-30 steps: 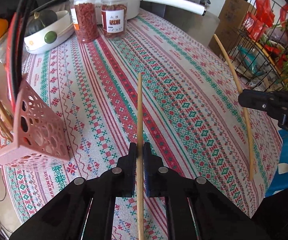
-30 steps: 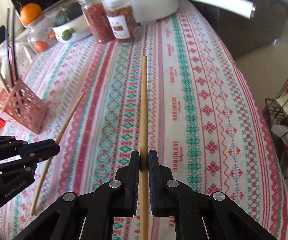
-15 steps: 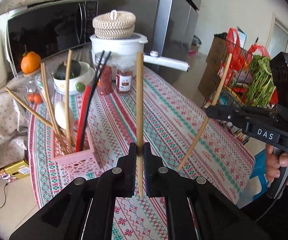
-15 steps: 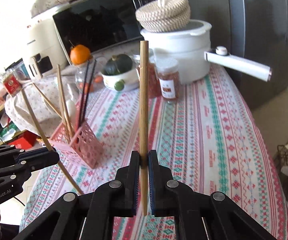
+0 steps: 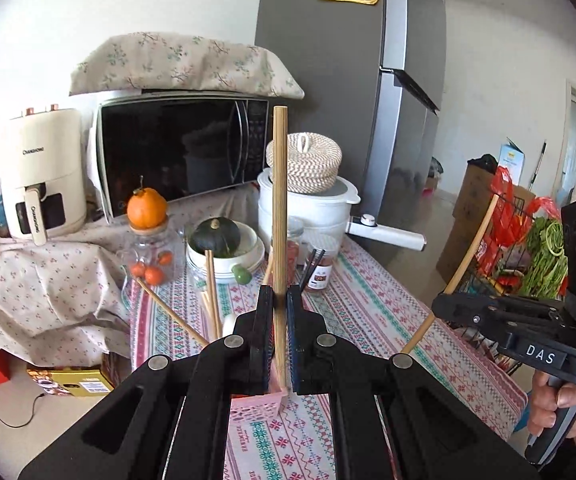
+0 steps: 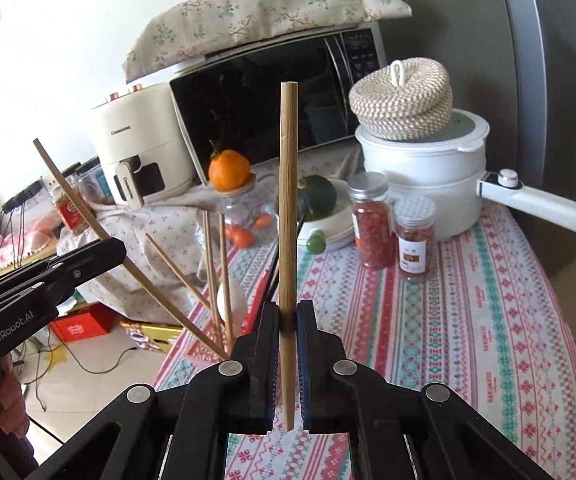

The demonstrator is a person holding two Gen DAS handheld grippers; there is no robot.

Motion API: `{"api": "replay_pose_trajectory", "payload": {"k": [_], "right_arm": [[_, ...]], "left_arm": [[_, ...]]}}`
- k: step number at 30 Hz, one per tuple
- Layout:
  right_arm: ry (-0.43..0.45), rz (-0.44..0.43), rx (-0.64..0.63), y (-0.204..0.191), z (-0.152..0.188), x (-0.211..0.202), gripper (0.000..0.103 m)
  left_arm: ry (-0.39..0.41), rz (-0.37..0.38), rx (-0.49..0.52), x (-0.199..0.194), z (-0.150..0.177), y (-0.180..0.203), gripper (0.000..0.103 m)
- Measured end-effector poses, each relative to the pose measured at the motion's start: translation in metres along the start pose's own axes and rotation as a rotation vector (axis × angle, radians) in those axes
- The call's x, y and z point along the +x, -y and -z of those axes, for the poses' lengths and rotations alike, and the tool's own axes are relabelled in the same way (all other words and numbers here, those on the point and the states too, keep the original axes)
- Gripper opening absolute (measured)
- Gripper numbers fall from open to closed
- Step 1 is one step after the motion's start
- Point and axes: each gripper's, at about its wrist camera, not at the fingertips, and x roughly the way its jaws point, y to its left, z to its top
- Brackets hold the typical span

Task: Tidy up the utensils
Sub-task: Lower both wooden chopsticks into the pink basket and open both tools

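each gripper's jaws clamp one wooden chopstick (image 5: 279, 216) (image 6: 288, 216) upright, its long axis vertical, above the pink holder (image 5: 255, 402).

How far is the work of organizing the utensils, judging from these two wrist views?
Done: several wooden chopsticks, dark ones and a white spoon already stand in the pink perforated plastic holder. In hand: the left gripper and the right gripper each clamp one upright bamboo chopstick. Left: lowering both into the holder; no other loose utensils show on the tablecloth.
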Motion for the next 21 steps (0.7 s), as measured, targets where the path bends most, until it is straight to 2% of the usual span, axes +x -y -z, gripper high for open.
{"api": "replay_pose_trajectory", "payload": {"k": [7,13,15,16,17,19,20,21], "right_arm": [[0.003,-0.015,0.008,-0.011,-0.005,0.011,0.005],[0.016,-0.008,0.019,-0.013,-0.007,0.019,0.005],[0.019,-0.007,0.021,-0.015,-0.008,0.022,0.005],[0.020,-0.009,0.021,-0.016,-0.008,0.024,0.006],[0.022,-0.013,0.020,-0.018,-0.009,0.026,0.006],[0.029,-0.019,0.021,-0.020,-0.010,0.028,0.006],[0.033,-0.023,0.022,-0.021,-0.011,0.029,0.006],[0.039,-0.027,0.024,-0.023,-0.012,0.030,0.006]], "left_arm": [[-0.026,-0.096,0.022,0.022,0.008,-0.012,0.006],[-0.120,-0.096,-0.030,0.060,0.028,-0.027,0.008],[-0.169,-0.094,-0.060,0.070,0.034,-0.030,0.015],[-0.182,-0.096,-0.067,0.072,0.037,-0.030,0.025],[-0.186,-0.098,-0.071,0.072,0.039,-0.031,0.041],[-0.177,-0.103,-0.085,0.067,0.041,-0.033,0.061],[-0.173,-0.108,-0.095,0.064,0.041,-0.034,0.067],[-0.173,-0.107,-0.108,0.061,0.042,-0.037,0.068]]}}
